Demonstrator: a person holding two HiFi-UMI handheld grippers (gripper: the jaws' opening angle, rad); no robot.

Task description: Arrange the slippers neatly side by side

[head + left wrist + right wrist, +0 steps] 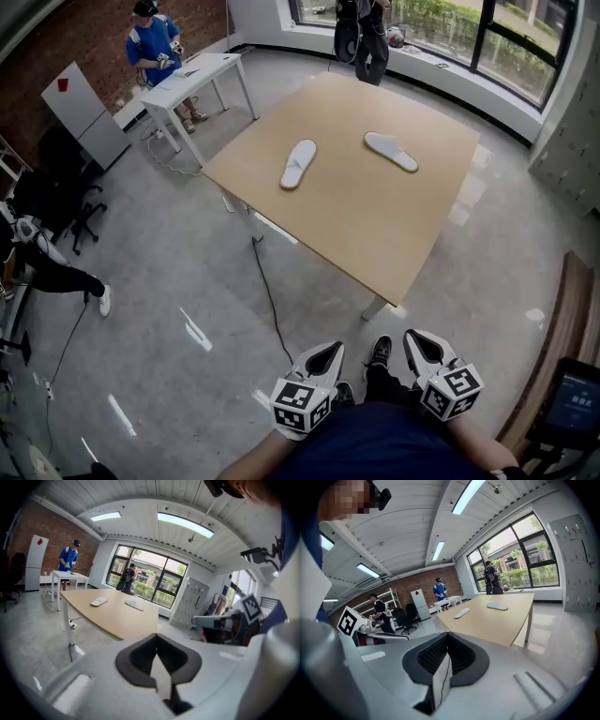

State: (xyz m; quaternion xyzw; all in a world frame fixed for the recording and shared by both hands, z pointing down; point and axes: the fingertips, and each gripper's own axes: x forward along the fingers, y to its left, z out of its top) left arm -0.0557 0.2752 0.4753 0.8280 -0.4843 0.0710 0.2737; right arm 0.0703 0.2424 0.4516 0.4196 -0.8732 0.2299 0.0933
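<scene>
Table: I see a light wooden rectangular table ahead, with both slippers on its far half.
Left slipper: the white flat slipper on the left has its long axis running away from me, far end tipped slightly right.
Right slipper: the white flat slipper on the right lies diagonally, far end left, near end right. It is well apart from the other and not parallel.
Toes: I cannot tell which ends.
Left gripper: near my body, short of the table, jaws pressed together on nothing.
Right gripper: alongside it, jaws likewise together, empty.
</scene>
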